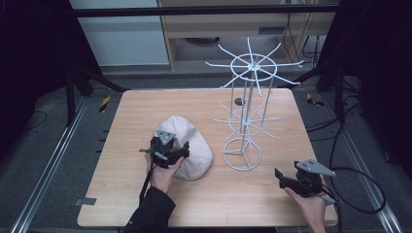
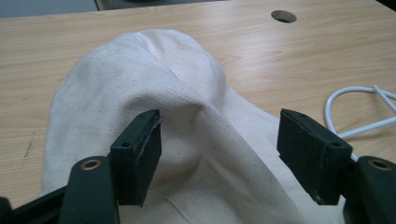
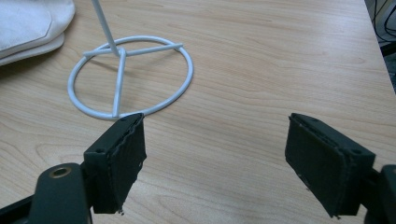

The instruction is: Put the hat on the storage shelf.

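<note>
We bring the left gripper [image 2: 219, 158], jaws wide, down astride the cap's [image 1: 187, 145] raised fold (pinch deep, not the edge); the right gripper [image 3: 215, 163] waits wide, empty.

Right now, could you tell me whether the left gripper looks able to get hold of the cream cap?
Probably yes. The left gripper hangs over the cream cap with its jaws open on either side of a raised fold of the cloth, and nothing lies between them.
</note>
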### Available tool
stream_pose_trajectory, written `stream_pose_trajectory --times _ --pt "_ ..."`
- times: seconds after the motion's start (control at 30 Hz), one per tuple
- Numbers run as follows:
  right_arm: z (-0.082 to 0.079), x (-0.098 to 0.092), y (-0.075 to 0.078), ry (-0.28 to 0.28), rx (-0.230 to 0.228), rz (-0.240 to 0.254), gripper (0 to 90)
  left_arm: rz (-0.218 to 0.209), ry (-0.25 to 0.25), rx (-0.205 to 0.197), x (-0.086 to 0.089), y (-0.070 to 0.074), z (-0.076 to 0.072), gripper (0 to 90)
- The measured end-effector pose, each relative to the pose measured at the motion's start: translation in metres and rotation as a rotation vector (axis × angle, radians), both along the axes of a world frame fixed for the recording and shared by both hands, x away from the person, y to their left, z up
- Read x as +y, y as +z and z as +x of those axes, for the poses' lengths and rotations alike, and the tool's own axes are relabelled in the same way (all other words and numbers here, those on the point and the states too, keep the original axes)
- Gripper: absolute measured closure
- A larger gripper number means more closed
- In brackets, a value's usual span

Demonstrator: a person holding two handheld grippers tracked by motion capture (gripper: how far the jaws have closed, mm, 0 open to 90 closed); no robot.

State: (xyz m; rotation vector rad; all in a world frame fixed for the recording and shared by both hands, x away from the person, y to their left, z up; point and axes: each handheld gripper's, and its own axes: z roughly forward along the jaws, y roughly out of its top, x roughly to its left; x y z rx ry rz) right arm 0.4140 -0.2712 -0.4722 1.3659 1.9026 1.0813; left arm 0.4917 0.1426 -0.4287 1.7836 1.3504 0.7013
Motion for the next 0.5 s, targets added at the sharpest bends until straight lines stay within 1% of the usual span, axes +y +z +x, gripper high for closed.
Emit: stream_pose_trajectory --times 0.03,0.13,0.33,0.4,0.5 --pt "0.000 0.000 0.000 -0.002 0.005 0.008 20.3 0.003 0.004 -0.001 0.000 -0.001 0.001 31.7" --pt "0.000 0.000 0.000 -0.002 0.004 0.005 20.3 0.017 0.015 0.014 -0.001 -0.003 0.004 32.7" --pt "0.000 0.000 0.000 0.001 0.006 0.003 20.2 0.002 0.028 0.044 0.001 -0.007 0.009 36.4" --pt "0.000 0.000 0.000 0.000 0.012 0.008 20.2 0.003 0.027 0.054 0.002 -0.007 0.010 38.5" --pt "0.000 0.000 0.000 0.001 0.013 0.007 20.3 -0.006 0.040 0.068 0.002 -0.009 0.013 41.4"
